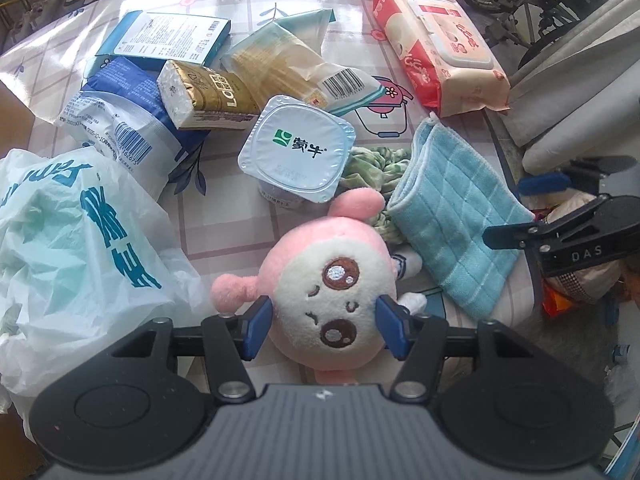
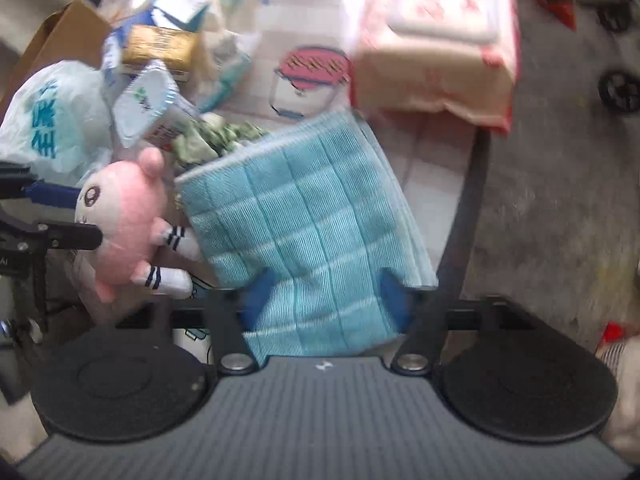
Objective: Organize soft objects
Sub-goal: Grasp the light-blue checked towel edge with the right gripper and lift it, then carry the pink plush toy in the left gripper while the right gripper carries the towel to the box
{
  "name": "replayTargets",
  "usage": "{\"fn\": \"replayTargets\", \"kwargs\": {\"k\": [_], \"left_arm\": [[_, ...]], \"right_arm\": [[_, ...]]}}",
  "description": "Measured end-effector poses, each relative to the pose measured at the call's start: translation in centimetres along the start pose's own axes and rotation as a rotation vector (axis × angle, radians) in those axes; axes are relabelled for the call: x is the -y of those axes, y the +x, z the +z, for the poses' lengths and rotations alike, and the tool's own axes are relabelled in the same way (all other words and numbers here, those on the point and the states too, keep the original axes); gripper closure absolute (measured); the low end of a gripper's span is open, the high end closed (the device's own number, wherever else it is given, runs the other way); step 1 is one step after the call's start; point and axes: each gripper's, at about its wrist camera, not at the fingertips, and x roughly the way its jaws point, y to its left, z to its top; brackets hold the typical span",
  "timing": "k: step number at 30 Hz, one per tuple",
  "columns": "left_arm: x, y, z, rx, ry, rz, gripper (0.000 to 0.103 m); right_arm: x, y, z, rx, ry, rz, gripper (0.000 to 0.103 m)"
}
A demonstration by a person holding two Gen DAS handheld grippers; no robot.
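Note:
A pink and white plush doll [image 1: 332,284] lies near the table's front edge, its head between the blue pads of my left gripper [image 1: 324,320], which is closed on it. The doll also shows in the right wrist view [image 2: 128,220], held by the left fingers. A folded blue microfibre cloth [image 1: 456,216] lies to its right. In the right wrist view the cloth [image 2: 308,216] sits between the spread blue pads of my right gripper [image 2: 326,300], which is open around its near edge. A crumpled green cloth [image 1: 376,164] lies behind the doll.
A yogurt cup [image 1: 296,148], a gold tissue pack [image 1: 208,94], a blue box [image 1: 168,36], snack bags [image 1: 120,120] and a wet-wipes pack [image 1: 440,48] crowd the table. A white plastic bag [image 1: 68,248] lies left. The table edge [image 2: 468,216] runs right of the cloth.

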Motion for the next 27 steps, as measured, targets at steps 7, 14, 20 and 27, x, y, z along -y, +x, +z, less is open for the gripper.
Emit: {"fn": "replayTargets", "kwargs": {"k": [7, 14, 20, 27], "left_arm": [[-0.1, -0.1, 0.1, 0.004, 0.009, 0.001, 0.044], [-0.2, -0.3, 0.3, 0.003, 0.002, 0.0, 0.044], [0.2, -0.2, 0.6, -0.006, 0.011, 0.006, 0.043], [0.0, -0.1, 0.7, -0.012, 0.004, 0.004, 0.042]], "right_arm": [[-2.6, 2.6, 1.2, -0.011, -0.393, -0.052, 0.01], [-4.0, 4.3, -0.1, -0.028, -0.536, -0.065, 0.001], [-4.1, 4.4, 0.2, -0.009, -0.457, -0.078, 0.001], [-3.4, 3.8, 1.0, 0.016, -0.355, -0.093, 0.03]]}}
